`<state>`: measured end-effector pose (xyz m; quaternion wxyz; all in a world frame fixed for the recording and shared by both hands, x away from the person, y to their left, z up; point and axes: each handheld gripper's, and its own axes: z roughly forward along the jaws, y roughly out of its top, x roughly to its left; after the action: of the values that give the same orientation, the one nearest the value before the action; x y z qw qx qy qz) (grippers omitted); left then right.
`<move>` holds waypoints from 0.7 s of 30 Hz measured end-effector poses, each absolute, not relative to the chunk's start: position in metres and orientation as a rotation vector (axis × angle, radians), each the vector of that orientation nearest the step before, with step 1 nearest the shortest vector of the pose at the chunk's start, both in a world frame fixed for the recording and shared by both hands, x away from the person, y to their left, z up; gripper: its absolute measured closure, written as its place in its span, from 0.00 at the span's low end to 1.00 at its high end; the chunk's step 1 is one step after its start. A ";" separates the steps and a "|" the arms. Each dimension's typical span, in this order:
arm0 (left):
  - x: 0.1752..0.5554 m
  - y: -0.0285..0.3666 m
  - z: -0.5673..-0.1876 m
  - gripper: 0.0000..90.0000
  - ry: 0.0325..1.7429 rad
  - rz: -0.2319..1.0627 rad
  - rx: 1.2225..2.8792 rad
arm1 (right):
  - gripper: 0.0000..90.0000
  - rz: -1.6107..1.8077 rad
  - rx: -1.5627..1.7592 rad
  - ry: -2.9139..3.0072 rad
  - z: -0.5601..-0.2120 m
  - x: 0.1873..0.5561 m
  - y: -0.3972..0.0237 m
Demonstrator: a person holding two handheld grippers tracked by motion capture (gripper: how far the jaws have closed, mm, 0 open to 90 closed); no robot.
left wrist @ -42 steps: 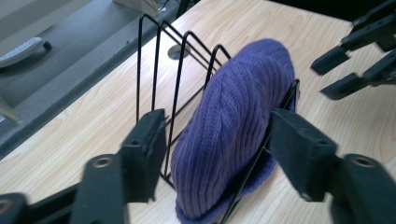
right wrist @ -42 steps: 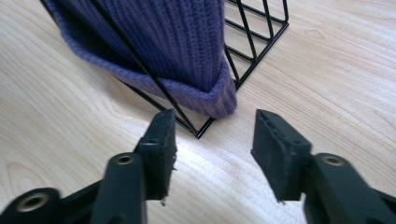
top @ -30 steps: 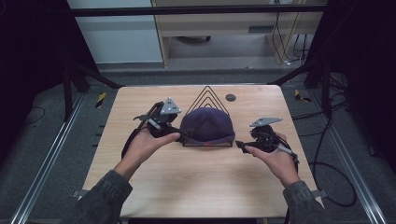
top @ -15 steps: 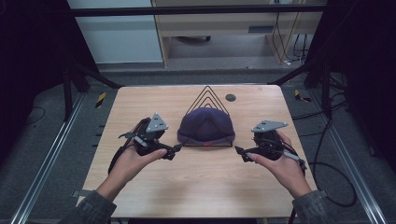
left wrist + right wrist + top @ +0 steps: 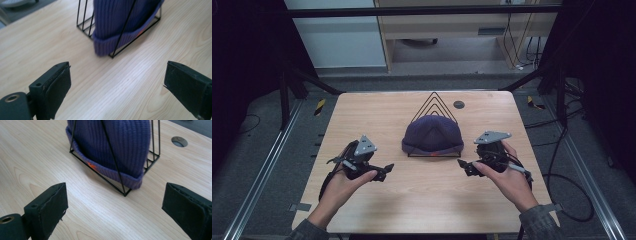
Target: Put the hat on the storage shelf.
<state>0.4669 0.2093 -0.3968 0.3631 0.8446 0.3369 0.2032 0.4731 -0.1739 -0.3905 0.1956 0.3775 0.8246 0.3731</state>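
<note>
A purple knit beanie (image 5: 432,134) sits in a black wire rack (image 5: 433,102) made of triangular frames, at the middle of the wooden table (image 5: 422,200). The beanie (image 5: 117,22) leans between the wires, its rolled brim low at the front; a small orange mark shows on the brim (image 5: 92,166). My left gripper (image 5: 384,171) is held low to the left of the hat, open, with nothing between its fingers (image 5: 56,86). My right gripper (image 5: 463,167) is held to the right of the hat, open too, and its pads (image 5: 50,206) frame bare wood.
A round cable hole (image 5: 458,104) lies in the table behind the rack to the right. Cables (image 5: 557,165) trail off the table's right side. Dark metal frame posts stand around the table, with a cabinet behind.
Both grippers have drawn back from the beanie toward the table's front and apart, left going left and right going right. The beanie stays in the rack.
</note>
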 end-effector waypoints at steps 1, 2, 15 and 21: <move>0.467 0.213 -0.400 0.07 0.879 0.527 2.176 | 0.07 1.047 1.052 2.316 -0.392 0.473 -0.172; 0.467 0.216 -0.403 0.07 0.889 0.532 2.178 | 0.07 1.045 1.044 2.325 -0.393 0.473 -0.170; 0.462 0.238 -0.440 0.06 0.984 0.521 2.226 | 0.10 1.029 0.992 2.434 -0.415 0.472 -0.139; 0.463 0.241 -0.455 0.05 1.009 0.500 2.224 | 0.12 1.008 1.001 2.490 -0.435 0.472 -0.126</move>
<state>0.4633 0.2414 -0.4552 0.3185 0.8457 0.3838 0.1901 0.4718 -0.1260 -0.4347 0.1372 0.3458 0.8604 0.3482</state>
